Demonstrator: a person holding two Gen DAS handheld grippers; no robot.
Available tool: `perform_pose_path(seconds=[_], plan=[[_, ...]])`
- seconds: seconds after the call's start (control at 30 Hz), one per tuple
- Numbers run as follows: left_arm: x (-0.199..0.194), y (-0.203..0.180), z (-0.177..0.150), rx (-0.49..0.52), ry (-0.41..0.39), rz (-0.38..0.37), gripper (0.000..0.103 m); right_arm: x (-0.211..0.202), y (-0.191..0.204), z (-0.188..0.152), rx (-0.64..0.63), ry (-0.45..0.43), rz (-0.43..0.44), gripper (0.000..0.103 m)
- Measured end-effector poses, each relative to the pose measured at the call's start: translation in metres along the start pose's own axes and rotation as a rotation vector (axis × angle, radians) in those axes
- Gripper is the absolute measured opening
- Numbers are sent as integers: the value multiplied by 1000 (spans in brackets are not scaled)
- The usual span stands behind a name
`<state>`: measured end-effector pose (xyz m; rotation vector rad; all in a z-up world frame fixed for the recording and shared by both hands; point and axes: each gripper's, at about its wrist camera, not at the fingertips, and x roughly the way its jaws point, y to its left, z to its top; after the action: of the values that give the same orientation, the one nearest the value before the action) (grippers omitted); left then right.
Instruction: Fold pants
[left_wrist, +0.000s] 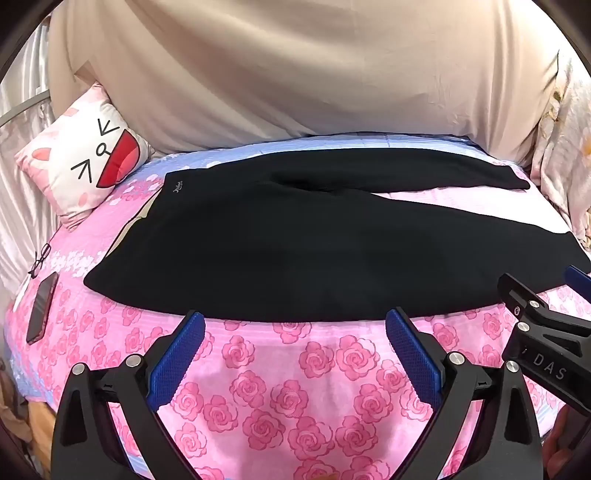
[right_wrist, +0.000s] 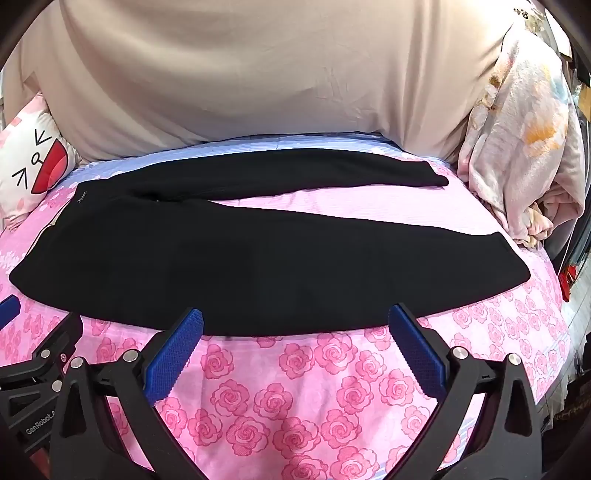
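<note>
Lying flat, black pants, legs splayed

The pants are plain black, with a tiny pale logo near the waistband at the upper left. Under them the bedsheet is pink with a rose print, turning to pale blue stripes along its far edge. Behind hangs a plain beige cloth. At the left of the frame, the pillow is white and pink, with black cartoon marks and a red mouth. Both tongs are black with blue textured pads. A pale floral blanket is heaped at the right.
</note>
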<state>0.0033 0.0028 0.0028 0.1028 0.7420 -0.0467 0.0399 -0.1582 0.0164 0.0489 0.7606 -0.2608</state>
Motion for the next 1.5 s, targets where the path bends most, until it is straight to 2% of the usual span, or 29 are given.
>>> perform_pose_path(seconds=[1.5], plan=[[3,-12,-2,27,14,14,97,3,-5,-3,17,-1,7,98]])
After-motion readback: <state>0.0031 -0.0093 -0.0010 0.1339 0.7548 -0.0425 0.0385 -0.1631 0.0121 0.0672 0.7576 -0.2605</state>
